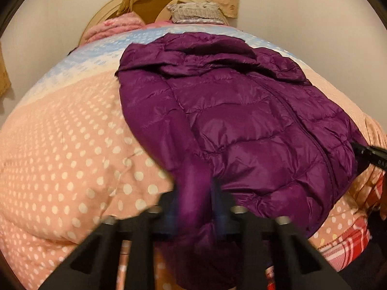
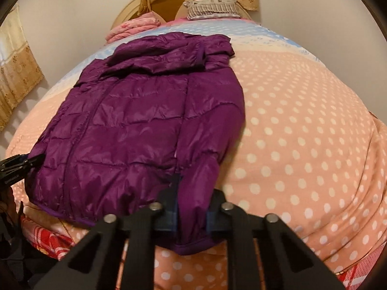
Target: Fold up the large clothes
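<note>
puffy quilted purple jacket (image 2: 135, 120) sleeves between both hand-held grippers' fingers

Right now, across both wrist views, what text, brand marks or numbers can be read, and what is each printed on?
"PAN...": pale letters on the right gripper body at the left wrist view's edge; cut off, only a guess.
Pale lettering on the left gripper body in the right wrist view: too small and blurred to read.
Purple jacket: no label or logo visible.
Polka-dot bedspread: pattern only, no words.
</note>
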Motion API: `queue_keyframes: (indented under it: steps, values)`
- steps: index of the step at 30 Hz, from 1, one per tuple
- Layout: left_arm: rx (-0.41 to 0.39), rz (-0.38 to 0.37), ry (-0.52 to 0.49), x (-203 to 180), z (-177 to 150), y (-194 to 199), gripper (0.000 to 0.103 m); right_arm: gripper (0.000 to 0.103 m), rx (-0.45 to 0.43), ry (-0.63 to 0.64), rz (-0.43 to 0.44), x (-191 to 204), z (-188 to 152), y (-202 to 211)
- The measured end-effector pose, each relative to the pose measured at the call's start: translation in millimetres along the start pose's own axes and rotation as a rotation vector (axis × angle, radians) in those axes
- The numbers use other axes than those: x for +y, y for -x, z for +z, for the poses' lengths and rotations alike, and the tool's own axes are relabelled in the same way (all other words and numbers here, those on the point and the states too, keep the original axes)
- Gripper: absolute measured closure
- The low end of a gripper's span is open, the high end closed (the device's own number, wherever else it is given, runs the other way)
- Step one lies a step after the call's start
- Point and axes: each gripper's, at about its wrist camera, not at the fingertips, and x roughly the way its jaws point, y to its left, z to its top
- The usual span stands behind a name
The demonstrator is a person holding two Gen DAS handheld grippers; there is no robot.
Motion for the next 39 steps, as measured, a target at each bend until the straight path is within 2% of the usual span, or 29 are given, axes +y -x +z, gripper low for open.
queue_keyframes:
  steps: [3,7,9,12,15,19,21,24,29,32,34,36,39]
  values:
    - [-0.015,-0.024,0.018,9.4,3.7,11.8,0.094,0.091,-0.034,-0.013,0.028,0.9,-1.3,12.0]
    - [-0.083,-0.044,0.013,21.1,11.4,42.3,0.097,0.093,-0.093,-0.029,0.097,1.5,3.3,37.7]
    - [-0.114,-0.077,0.029,27.5,16.3,59.1,0.098,0.093,-0.129,-0.030,0.125,1.0,8.5,52.0]
    - [-0.176,-0.130,0.046,34.7,24.8,91.3,0.098,0.094,-0.191,-0.021,0.163,4.9,16.5,82.3]
    - [-0.252,-0.159,0.021,36.7,30.9,130.4,0.099,0.094,-0.276,0.010,0.188,11.3,24.4,122.3]
    - [-0.376,-0.133,-0.038,30.4,37.0,181.3,0.099,0.094,-0.407,0.054,0.201,19.6,31.8,176.5]
    - [-0.408,-0.119,-0.054,29.5,41.3,191.1,0.098,0.094,-0.453,0.057,0.198,20.1,36.9,187.2]
    - [-0.413,-0.084,-0.076,32.2,53.2,172.3,0.098,0.094,-0.478,0.041,0.186,17.8,57.7,169.4]
    - [-0.385,-0.046,-0.038,50.2,96.5,98.5,0.098,0.094,-0.473,-0.049,0.168,8.6,112.7,99.8]
    - [-0.364,-0.060,0.025,65.8,124.2,61.4,0.098,0.094,-0.462,-0.082,0.159,2.8,136.3,72.9]
    - [-0.354,-0.052,0.065,75.6,139.7,43.2,0.094,0.094,-0.459,-0.081,0.119,2.7,154.9,54.5]
    - [-0.346,-0.074,0.114,84.4,156.7,24.7,0.094,0.094,-0.451,-0.094,0.102,-1.0,166.9,39.9]
    - [-0.301,-0.032,0.122,87.7,175.5,-2.3,0.094,0.094,-0.421,-0.118,0.073,-4.9,186.1,12.0]
